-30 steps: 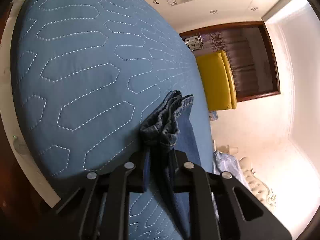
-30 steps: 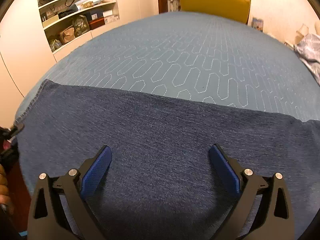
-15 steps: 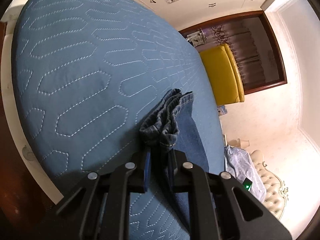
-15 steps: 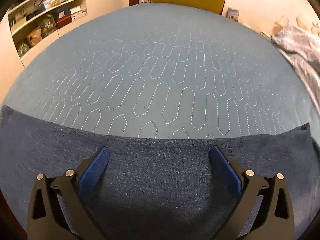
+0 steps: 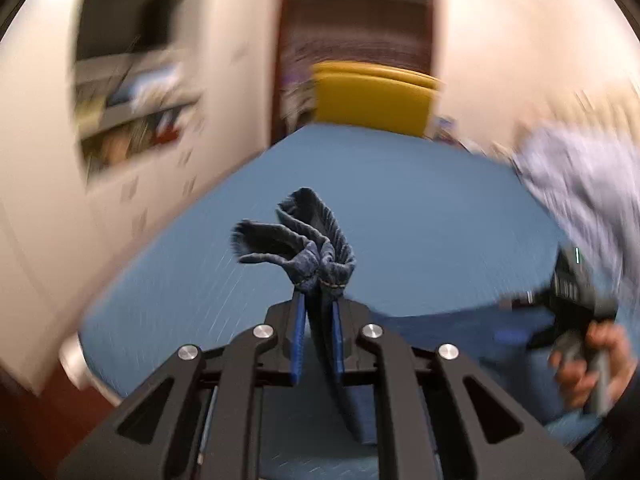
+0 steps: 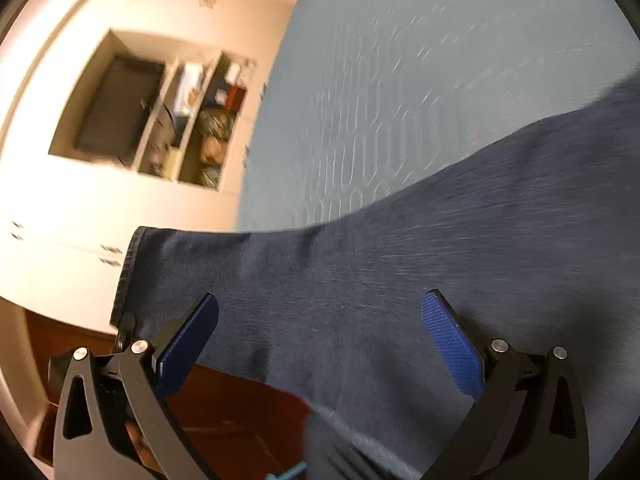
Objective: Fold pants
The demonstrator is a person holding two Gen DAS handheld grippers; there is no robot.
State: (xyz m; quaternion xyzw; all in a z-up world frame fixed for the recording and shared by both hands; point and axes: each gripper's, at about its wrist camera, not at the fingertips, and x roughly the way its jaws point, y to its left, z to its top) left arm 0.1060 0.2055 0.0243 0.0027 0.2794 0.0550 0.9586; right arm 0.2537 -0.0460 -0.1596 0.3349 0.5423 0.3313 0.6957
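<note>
L wrist cam: we look along the fingers, angled down over the blue bed [image 5: 420,216] toward a yellow chair [image 5: 372,100]. R cam: rolled, close above the pants [image 6: 400,280]. Both share bed, shelves [image 6: 160,120].

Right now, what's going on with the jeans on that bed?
A person is folding jeans on a blue quilted bed with two handheld grippers. The left gripper is clamped on a bunched hem of the denim, held up above the bed. The right gripper hangs open over the flat stretch of denim, gripping nothing. Both views are motion-blurred.
</note>
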